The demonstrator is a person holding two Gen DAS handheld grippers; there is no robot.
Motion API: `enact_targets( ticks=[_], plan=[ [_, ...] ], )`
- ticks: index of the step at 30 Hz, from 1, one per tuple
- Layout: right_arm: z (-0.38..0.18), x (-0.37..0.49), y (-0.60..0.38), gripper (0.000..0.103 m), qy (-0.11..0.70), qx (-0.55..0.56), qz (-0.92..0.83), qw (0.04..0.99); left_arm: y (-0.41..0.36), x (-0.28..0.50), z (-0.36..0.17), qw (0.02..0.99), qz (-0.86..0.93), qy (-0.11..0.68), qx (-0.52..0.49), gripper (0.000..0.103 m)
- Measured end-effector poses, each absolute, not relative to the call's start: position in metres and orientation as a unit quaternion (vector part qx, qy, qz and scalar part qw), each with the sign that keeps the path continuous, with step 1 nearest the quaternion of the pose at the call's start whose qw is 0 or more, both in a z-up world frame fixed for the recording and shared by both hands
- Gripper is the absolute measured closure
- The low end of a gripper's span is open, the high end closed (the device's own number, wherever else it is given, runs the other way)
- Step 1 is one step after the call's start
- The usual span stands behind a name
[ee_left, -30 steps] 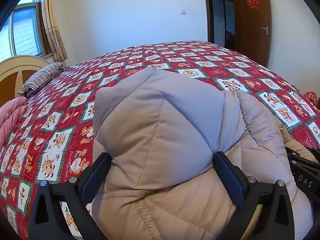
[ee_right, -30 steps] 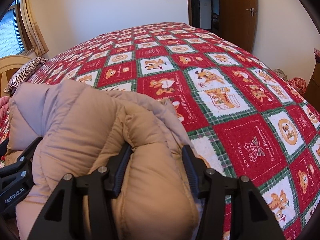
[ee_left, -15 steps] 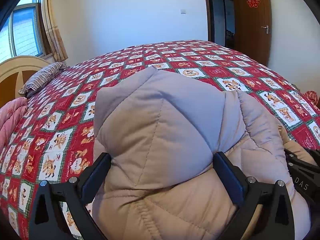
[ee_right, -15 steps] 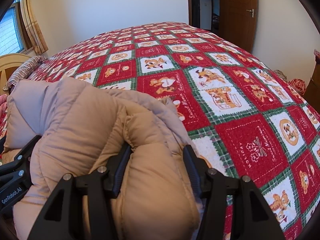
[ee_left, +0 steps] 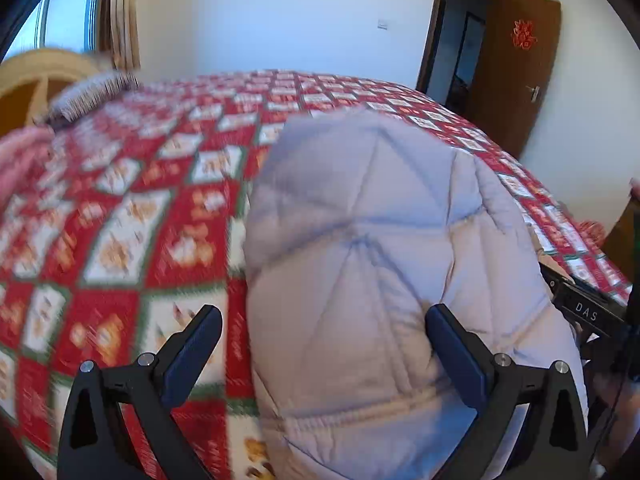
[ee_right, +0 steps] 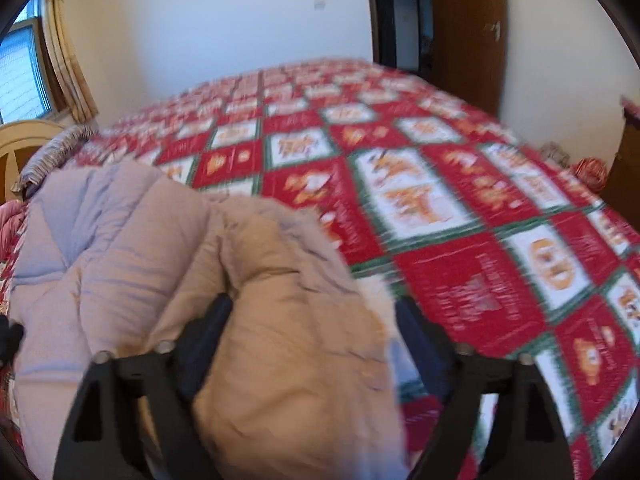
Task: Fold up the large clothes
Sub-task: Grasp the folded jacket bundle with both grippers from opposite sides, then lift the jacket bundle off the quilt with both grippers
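A puffy beige quilted jacket lies bundled on the red patterned bedspread. My left gripper is open. Its left finger stands over the bedspread, clear of the jacket, while its right finger rests against the padding. In the right wrist view a thick fold of the jacket sits between the jaws of my right gripper, which are opening; the right finger stands off the cloth. Part of the right gripper shows at the jacket's right edge.
A striped pillow and a wooden headboard lie at the far left, with pink bedding beside them. A brown door stands open at the back right. Bedspread stretches to the right of the jacket.
The right gripper's jaws have spread away from the jacket fold they squeezed. The left gripper has slid left and rolled, so its left finger now stands off the jacket.
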State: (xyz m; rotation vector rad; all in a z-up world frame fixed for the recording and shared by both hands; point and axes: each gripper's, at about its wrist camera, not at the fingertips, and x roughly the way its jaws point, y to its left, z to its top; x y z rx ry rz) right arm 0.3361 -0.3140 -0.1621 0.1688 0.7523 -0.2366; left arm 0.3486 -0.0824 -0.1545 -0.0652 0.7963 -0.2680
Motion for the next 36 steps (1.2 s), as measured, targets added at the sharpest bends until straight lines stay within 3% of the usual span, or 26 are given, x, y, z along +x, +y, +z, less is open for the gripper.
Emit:
enact_targets(
  ticks=[11,18,25,31,34,36],
  plan=[
    [-0.183,0.31,-0.341,0.013,0.399,0.174,-0.062,0.898,-0.09,0.332,-0.175,0.903,-0.151,0.399,-0.046,0.001],
    [-0.189,0.321,-0.338,0.012,0.421,0.173,-0.041,0.89,-0.093,0.338,-0.185,0.899,-0.162,0.402,-0.066,0.0],
    [-0.19,0.315,-0.328,0.036,0.413,0.174,-0.007,0.894,-0.102,0.337,-0.183,0.902,-0.165,0.396,-0.045,0.001],
    [-0.194,0.326,-0.33,0.039,0.422,0.184,0.022,0.888,-0.105,0.345,-0.185,0.894,-0.178,0.407,-0.054,0.002],
    [-0.191,0.322,-0.321,0.063,0.408,0.171,0.042,0.896,-0.115,0.336,-0.18,0.904,-0.18,0.387,-0.024,0.015],
    [-0.189,0.32,-0.316,0.069,0.4,0.164,0.043,0.901,-0.121,0.33,-0.174,0.91,-0.177,0.375,0.001,0.03]
  ],
)
